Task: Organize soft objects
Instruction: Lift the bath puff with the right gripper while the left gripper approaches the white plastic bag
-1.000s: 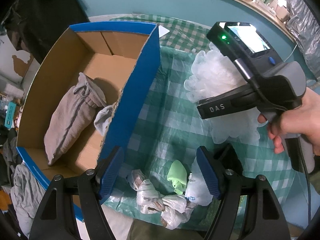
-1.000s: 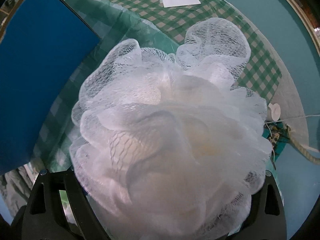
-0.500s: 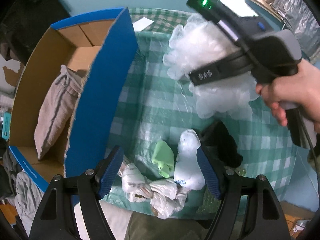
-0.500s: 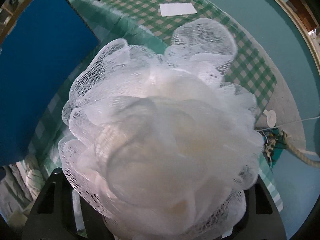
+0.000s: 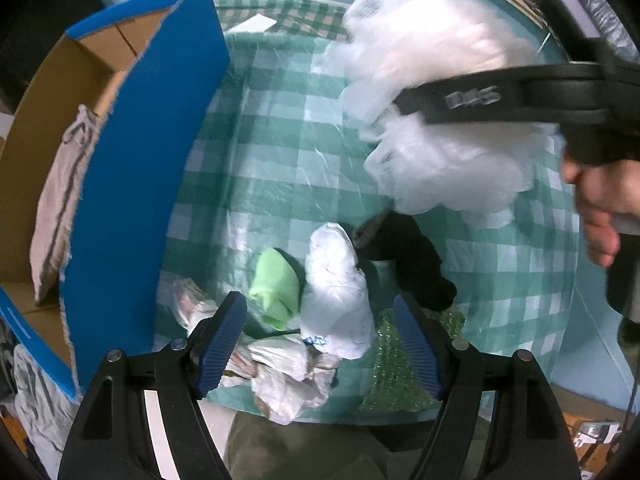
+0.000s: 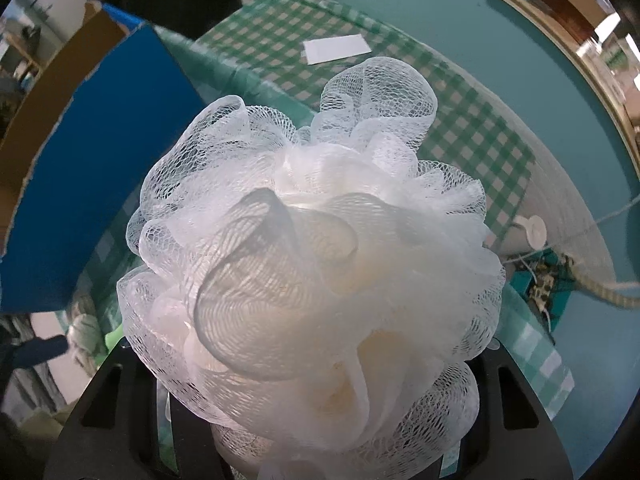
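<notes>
White mesh bath pouf [image 6: 312,264]: pinched in the right tongs [image 6: 316,420], held in the air above the table [image 5: 280,152]. It fills most of the right wrist view and hides the finger pads; the black frame shows at both lower corners. In the left wrist view the pouf [image 5: 440,120] sits at upper right, motion-blurred, with one black finger of the right tongs [image 5: 488,98] crossing in front of it and the person's right hand [image 5: 600,208] on the grip.

Left tongs [image 5: 320,344]: spread wide, blue pads [image 5: 222,344] apart, gripping nothing. They hang over the near edge of the table.

Between and just beyond those pads lies a cluster of soft items: a white plastic bag [image 5: 336,288], a light green cloth [image 5: 276,288] touching its left side, a black cloth [image 5: 412,264] at its right, crumpled white bags [image 5: 288,372] nearest, and a glittery green piece [image 5: 396,376] at near right.

Table covering: green-and-white checked cloth under clear film. A white paper slip [image 6: 336,49] lies at the far edge.

Cardboard box [image 5: 132,168], blue outside, stands at the left, open-topped. A grey fabric item [image 5: 60,192] lies inside against its left wall.
</notes>
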